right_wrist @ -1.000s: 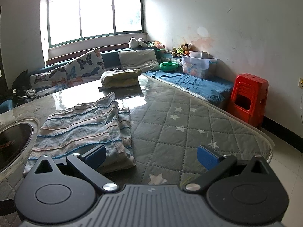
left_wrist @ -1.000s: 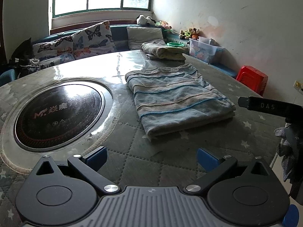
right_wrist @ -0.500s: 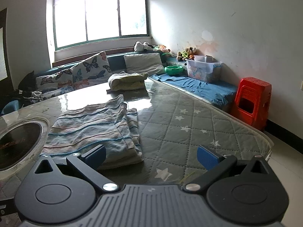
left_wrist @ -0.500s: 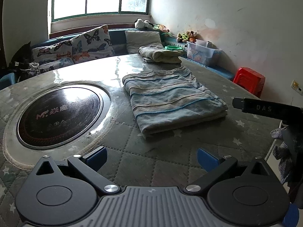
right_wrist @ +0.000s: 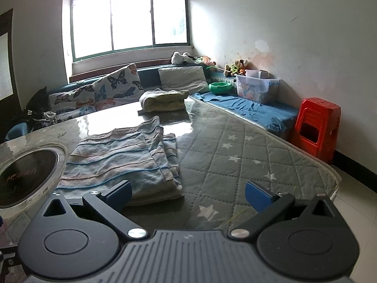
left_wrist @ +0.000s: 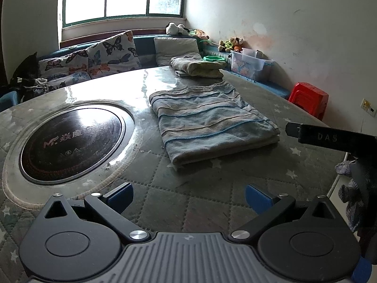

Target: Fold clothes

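Both claws, left claw (left_wrist: pixel 188 194) and right claw (right_wrist: pixel 188 194), gape empty. One blue-striped cloth garment (left_wrist: pixel 212 122) lies folded on the quilted star-patterned table (left_wrist: pixel 212 188); folding looks finished.

Bright window (right_wrist: pixel 128 16), cushioned bench (right_wrist: pixel 247 108), stained white wall (right_wrist: pixel 294 35), red stool (right_wrist: pixel 317 127).

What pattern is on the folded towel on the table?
Horizontal blue and beige stripes on the folded towel, clearest in the left wrist view.

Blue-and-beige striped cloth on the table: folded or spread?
Folded. The blue-and-beige striped cloth lies as a compact rectangle, stacked layers visible along its near edge and, in the right wrist view, its right side. Neither open gripper touches it.
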Motion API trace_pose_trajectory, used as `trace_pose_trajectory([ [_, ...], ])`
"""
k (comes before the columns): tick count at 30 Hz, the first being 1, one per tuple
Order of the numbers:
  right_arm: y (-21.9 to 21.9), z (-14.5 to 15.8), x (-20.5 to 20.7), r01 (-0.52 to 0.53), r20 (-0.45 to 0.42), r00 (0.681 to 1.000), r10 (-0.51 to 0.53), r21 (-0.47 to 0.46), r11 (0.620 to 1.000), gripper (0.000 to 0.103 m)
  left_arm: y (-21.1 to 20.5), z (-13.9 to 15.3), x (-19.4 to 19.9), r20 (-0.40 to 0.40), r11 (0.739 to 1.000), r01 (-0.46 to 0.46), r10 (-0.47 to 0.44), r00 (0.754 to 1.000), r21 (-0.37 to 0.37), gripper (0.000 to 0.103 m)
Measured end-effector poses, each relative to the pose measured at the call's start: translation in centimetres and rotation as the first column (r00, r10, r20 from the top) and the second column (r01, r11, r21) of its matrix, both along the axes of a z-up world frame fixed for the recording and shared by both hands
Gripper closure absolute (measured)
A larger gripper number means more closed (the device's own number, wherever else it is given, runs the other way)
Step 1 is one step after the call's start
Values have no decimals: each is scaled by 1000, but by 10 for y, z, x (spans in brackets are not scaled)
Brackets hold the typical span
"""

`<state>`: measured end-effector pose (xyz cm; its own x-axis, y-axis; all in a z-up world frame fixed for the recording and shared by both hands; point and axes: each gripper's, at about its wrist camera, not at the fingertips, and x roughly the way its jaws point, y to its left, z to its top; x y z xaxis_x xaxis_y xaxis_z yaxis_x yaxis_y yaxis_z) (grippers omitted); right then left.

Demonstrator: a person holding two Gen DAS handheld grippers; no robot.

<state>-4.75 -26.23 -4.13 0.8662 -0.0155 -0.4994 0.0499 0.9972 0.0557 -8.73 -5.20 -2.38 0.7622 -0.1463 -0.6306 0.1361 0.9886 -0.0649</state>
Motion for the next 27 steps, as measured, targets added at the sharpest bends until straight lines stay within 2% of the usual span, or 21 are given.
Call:
trace_pose_trajectory([
  [27,12,0,0,-47,-10,999,47,-11,999,0,-2,-4,7,-25,1000,0,0,1000,4,0],
])
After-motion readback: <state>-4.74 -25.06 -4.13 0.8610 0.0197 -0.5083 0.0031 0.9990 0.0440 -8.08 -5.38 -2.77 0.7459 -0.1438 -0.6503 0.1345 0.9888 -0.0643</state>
